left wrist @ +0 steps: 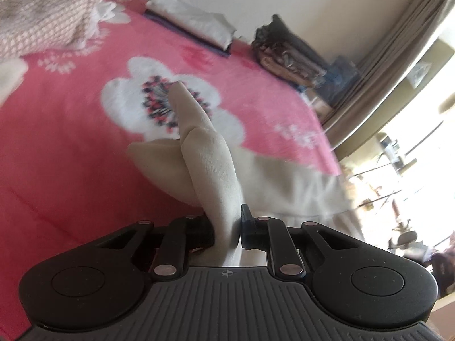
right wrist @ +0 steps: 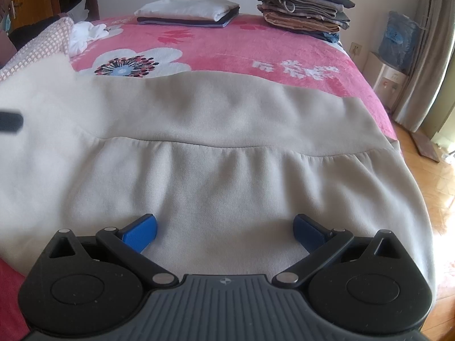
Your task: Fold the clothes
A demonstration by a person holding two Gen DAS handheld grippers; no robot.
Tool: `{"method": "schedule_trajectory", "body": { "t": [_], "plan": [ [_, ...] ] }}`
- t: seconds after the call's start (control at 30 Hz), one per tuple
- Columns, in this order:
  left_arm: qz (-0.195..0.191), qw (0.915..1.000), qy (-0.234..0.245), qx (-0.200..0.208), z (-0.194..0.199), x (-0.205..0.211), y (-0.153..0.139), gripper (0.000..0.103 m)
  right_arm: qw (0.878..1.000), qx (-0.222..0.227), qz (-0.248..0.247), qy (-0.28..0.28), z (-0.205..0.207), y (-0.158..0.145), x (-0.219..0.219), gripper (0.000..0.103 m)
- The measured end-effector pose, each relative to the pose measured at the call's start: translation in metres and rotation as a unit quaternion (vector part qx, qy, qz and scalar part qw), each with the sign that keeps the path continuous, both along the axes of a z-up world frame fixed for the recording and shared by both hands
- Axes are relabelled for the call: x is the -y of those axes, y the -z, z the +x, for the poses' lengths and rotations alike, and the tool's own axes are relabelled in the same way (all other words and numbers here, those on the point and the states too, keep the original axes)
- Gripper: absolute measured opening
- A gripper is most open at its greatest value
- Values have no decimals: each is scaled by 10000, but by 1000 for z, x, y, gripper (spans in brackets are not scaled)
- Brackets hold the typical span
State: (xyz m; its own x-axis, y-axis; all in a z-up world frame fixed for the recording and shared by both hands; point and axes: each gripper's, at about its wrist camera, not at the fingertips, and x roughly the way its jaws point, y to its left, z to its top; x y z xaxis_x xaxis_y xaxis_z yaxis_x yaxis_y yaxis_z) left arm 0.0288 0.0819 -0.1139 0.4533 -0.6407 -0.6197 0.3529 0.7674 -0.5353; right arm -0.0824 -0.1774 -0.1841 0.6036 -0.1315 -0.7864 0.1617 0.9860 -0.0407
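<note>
Beige fleece garment (right wrist: 216,119) spread across pink floral blanket (right wrist: 256,48), near edge. Left gripper (left wrist: 227,227) clenched on raised bunch of its cloth. Right gripper (right wrist: 224,230) jaws wide, hovering over garment. Two folded stacks (right wrist: 301,8) at far side; this piece not yet folded.

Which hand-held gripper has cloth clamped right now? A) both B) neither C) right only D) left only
D: the left hand-held gripper pinches a bunched fold of the beige knit garment, while the right hand-held gripper stands open above it.
</note>
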Motion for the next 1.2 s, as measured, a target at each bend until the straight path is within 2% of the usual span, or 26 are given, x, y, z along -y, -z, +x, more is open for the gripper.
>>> {"method": "schedule_trajectory", "body": {
  "t": [0.2, 0.5, 0.6, 0.87, 1.07, 1.13, 1.2],
  "plan": [
    [-304, 9994, 86, -152, 3, 32, -14, 14, 9999, 86, -4, -52, -3, 1, 1, 103],
    [-811, 9938, 76, -762, 18, 58, -14, 14, 9995, 266, -26, -143, -8, 3, 2, 103],
    [-866, 9912, 203, -980, 27, 72, -12, 14, 9986, 481, -63, -195, -14, 7, 2, 103],
    [-700, 9856, 719, -1360, 36, 138, -9, 14, 9955, 884, -98, -338, -29, 12, 9, 103],
    [-346, 9791, 1181, -1621, 31, 194, 14, 15, 9928, 1113, -78, -436, -41, 14, 19, 103],
    [-119, 9759, 1344, -1716, 28, 213, 27, 20, 9918, 1189, -71, -469, -45, 14, 22, 103],
    [60, 9713, 1423, -1907, 28, 226, 35, 37, 9905, 1237, -128, -583, -48, 16, 24, 103]
  ]
}}
